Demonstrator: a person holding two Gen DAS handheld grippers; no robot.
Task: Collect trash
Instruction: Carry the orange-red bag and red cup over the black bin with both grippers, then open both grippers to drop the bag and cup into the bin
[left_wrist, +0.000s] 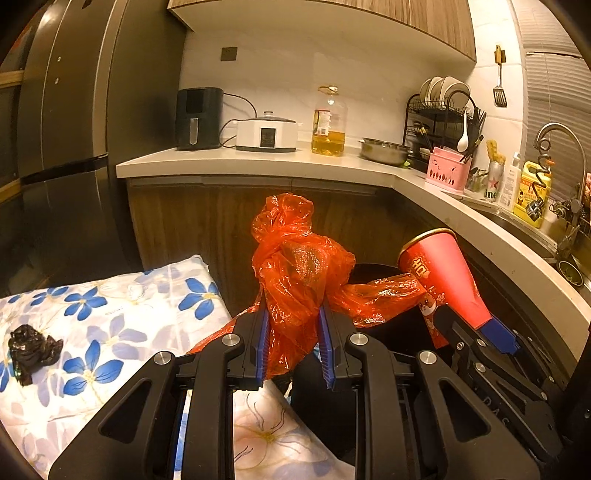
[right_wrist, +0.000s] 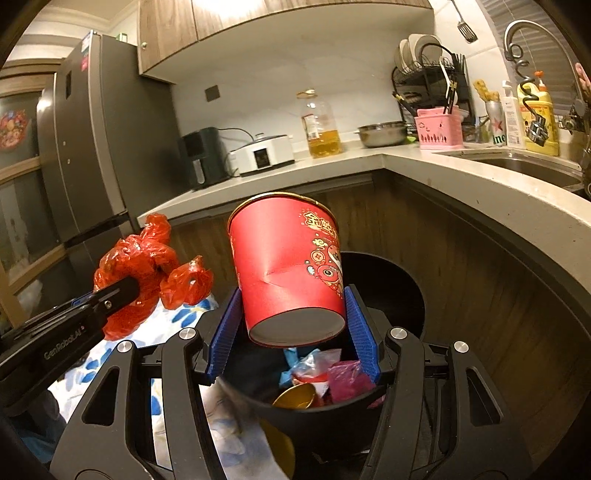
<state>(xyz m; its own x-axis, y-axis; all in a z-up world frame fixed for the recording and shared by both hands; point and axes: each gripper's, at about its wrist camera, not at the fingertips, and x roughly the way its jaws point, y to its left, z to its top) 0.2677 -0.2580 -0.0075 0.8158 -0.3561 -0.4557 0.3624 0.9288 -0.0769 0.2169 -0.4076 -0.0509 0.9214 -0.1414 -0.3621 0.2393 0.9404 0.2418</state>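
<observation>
Plastic fills the centre of your left wrist view: the left gripper (left_wrist: 291, 328) has its blue pads pinched on a crumpled orange-red plastic bag (left_wrist: 295, 266). At right, your right gripper (left_wrist: 469, 325) holds a red paper cup (left_wrist: 443, 273) printed with gold Chinese characters. A black crumpled wrapper (left_wrist: 31, 352) lies at lower left on the blue-flowered cloth (left_wrist: 122, 314). On the counter at far right, a green can (left_wrist: 493, 181) shows the letters "ine".

In your right wrist view, the right gripper's jaws stand about half open, clamped on the cup's base at frame centre, tilted above the black trash bin (right_wrist: 388, 280), which holds wrappers. At left, the left gripper's finger reads "GenRobot.AI".
</observation>
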